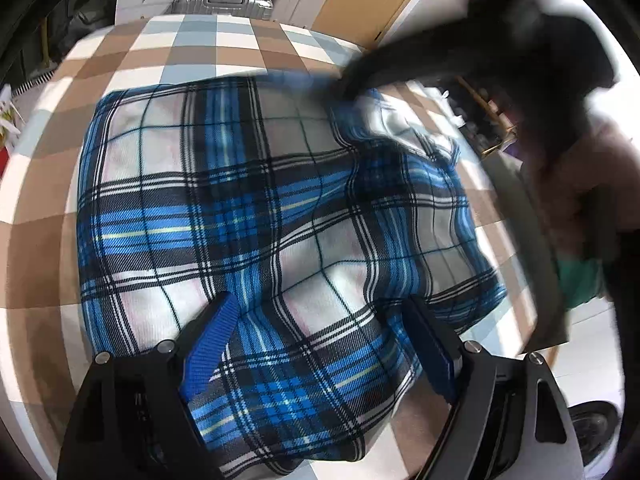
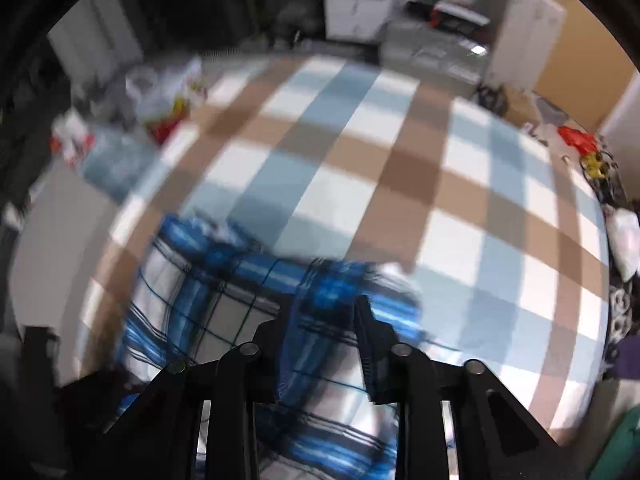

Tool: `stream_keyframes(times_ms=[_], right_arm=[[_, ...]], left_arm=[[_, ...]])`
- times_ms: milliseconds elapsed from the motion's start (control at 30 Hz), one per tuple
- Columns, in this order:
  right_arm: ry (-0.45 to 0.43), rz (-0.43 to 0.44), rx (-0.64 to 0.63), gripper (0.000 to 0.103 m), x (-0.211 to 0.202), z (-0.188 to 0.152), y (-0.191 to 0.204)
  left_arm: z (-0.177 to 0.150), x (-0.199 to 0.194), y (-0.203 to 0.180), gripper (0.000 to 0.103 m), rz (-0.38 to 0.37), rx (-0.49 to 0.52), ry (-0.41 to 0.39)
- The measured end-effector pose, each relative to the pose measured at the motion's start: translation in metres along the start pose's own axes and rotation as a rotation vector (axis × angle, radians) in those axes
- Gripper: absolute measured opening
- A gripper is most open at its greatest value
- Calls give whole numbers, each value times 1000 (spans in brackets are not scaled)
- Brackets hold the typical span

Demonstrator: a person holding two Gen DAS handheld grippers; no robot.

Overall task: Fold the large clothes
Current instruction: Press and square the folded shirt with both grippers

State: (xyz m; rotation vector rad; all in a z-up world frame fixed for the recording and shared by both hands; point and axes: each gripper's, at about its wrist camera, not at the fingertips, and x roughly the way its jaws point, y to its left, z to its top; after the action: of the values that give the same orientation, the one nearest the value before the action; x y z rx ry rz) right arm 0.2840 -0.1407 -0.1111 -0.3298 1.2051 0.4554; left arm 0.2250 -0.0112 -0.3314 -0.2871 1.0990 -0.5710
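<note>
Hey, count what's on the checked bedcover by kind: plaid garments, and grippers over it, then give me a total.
Blue plaid garment: 1
Grippers: 2, the left gripper open over the plaid, the right gripper with a fold of it between its fingers
Total: 3, all on or over the checked bedcover

Right wrist view is motion-blurred: plaid garment (image 2: 224,300) smears between the right gripper (image 2: 320,304) fingers, grip unclear. In left wrist view the dark arm (image 1: 460,52) is blurred, garment's near edge cut off by frame.
</note>
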Motion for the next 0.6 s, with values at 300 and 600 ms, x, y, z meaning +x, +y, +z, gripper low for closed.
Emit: stream_keyframes(times_ms=[300,600], right_arm=[[27,20,39,20,16,-15,-12],[67,21,39,22,10,-74,-15]], left_arm=[[3,-84,50,80,-179,-194,-248],[8,0,24,79,-42,-60,18]])
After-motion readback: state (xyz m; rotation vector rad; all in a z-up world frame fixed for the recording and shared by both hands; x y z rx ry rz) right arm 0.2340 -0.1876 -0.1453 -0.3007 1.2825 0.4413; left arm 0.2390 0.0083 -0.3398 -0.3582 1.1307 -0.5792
